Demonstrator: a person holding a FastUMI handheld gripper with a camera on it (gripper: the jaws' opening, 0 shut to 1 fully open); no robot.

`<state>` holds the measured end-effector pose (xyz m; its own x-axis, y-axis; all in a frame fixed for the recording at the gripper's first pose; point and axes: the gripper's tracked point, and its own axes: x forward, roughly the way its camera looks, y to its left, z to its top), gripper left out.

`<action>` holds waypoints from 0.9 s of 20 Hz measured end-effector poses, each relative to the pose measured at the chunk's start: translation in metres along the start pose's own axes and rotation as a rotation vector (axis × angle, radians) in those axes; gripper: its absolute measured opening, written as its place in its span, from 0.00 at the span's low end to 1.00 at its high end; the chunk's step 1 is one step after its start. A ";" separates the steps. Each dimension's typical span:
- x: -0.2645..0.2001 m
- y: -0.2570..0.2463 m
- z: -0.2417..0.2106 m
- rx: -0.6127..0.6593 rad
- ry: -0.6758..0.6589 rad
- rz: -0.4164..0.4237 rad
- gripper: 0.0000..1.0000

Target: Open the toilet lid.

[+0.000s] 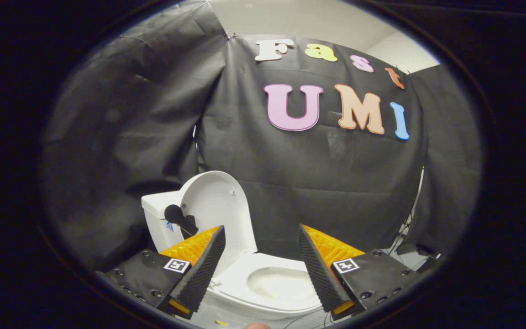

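With its lid [217,205] already raised and leaning back against the tank [155,214], a white toilet [267,292] stands in front of the booth's black cloth wall [318,183]. The lid stands nearly upright, its pale underside turned toward the camera, with two small bumpers showing near its far edge. A black knob on a short arm [178,217] sits on the lid's near face, close to its edge beside the tank; whether it is fixed to the lid or to the tank cannot be told. Below, the seat [240,278] lies flat, ringing the open bowl [281,283].

The tongs [260,256] are released, the two fingers spread wide apart and gripping nothing. They hang above the front of the toilet, with the seat and bowl showing in the gap between them. The left finger [201,269] overlaps the lower edge of the raised lid in the view; contact cannot be told. The right finger [320,269] stands beside the far side of the bowl. Each finger carries a small square black-and-white marker on its mount.

A pale floor shows under the bowl, and a strip of white ceiling [299,23] runs above the cloth. Thin cables [404,228] trail down beside the cloth behind the right finger.
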<state>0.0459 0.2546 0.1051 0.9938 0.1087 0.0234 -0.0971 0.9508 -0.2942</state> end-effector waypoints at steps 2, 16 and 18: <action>0.003 -0.002 -0.007 0.014 0.024 -0.009 0.98; 0.004 -0.017 -0.030 0.028 0.073 -0.061 0.98; 0.006 -0.013 -0.028 0.017 0.068 -0.047 0.98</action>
<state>0.0551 0.2343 0.0825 0.9986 0.0442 -0.0284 -0.0504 0.9592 -0.2783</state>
